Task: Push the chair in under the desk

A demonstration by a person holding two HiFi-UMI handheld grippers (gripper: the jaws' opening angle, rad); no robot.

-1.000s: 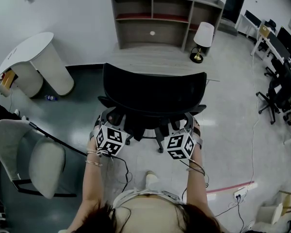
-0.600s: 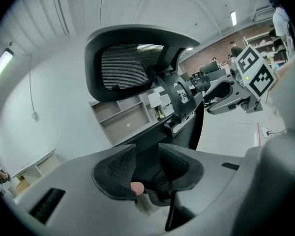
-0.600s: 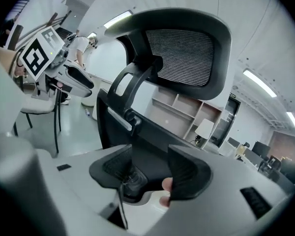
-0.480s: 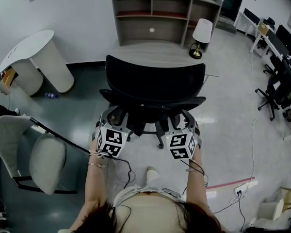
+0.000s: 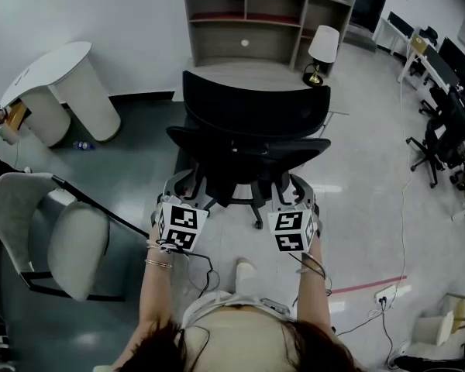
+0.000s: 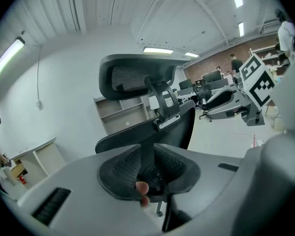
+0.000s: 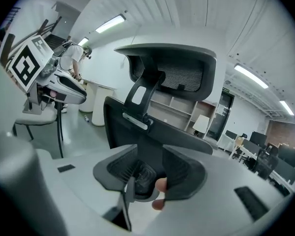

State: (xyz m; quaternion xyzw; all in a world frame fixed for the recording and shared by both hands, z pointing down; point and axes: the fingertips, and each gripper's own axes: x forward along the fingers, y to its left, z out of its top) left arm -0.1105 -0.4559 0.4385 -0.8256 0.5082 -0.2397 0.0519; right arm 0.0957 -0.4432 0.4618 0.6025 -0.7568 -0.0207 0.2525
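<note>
The left tongs have just been closing, and the dark side edge of the office chair backrest fills the gap between the ribbed pads. I read that as a clamp on the backrest. A grey folding chair stands well off to the left of these tongs, clear of the path.

The office chair is directly ahead of both tongs, with its back towards them and its headrest above. Its seat faces the worktop, which lies beyond it, and the seat does not look tucked under yet. A table lamp sits on the worktop's far right corner, below the shelf unit.

The right tongs have likewise just been closing, and the backrest's other edge is pinched between their pads.

The step in hand appears to be taking hold before the push. The next move calls for both tongs to drive forward evenly, so the castors roll straight and the chair does not swing towards the lamp side.
</note>
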